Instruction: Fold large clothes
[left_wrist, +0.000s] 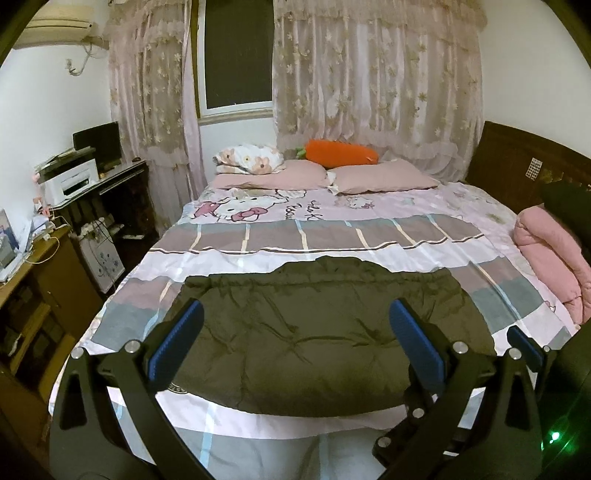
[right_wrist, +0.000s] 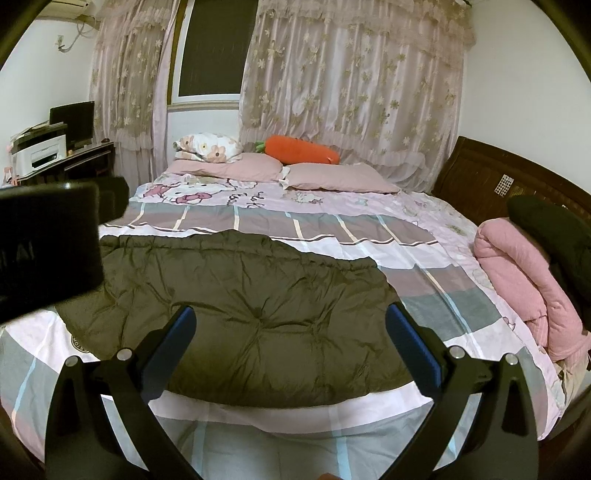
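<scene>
A dark olive padded jacket (left_wrist: 314, 332) lies folded into a flat rectangle on the bed's near end; it also shows in the right wrist view (right_wrist: 240, 314). My left gripper (left_wrist: 295, 332) is open and empty, held above the jacket's near part, its blue pads (left_wrist: 177, 339) wide apart. My right gripper (right_wrist: 290, 339) is open and empty above the jacket's right half. One blue fingertip of the right gripper (left_wrist: 524, 345) shows at the lower right of the left wrist view. The left gripper's black body (right_wrist: 48, 236) fills the left edge of the right wrist view.
The bed (left_wrist: 369, 240) has a Hello Kitty plaid sheet, two pink pillows (left_wrist: 384, 177) and an orange carrot plush (left_wrist: 340, 151) at the far side. A folded pink quilt (left_wrist: 554, 266) lies at the right edge by the wooden headboard. A desk with printer (left_wrist: 74, 177) stands left.
</scene>
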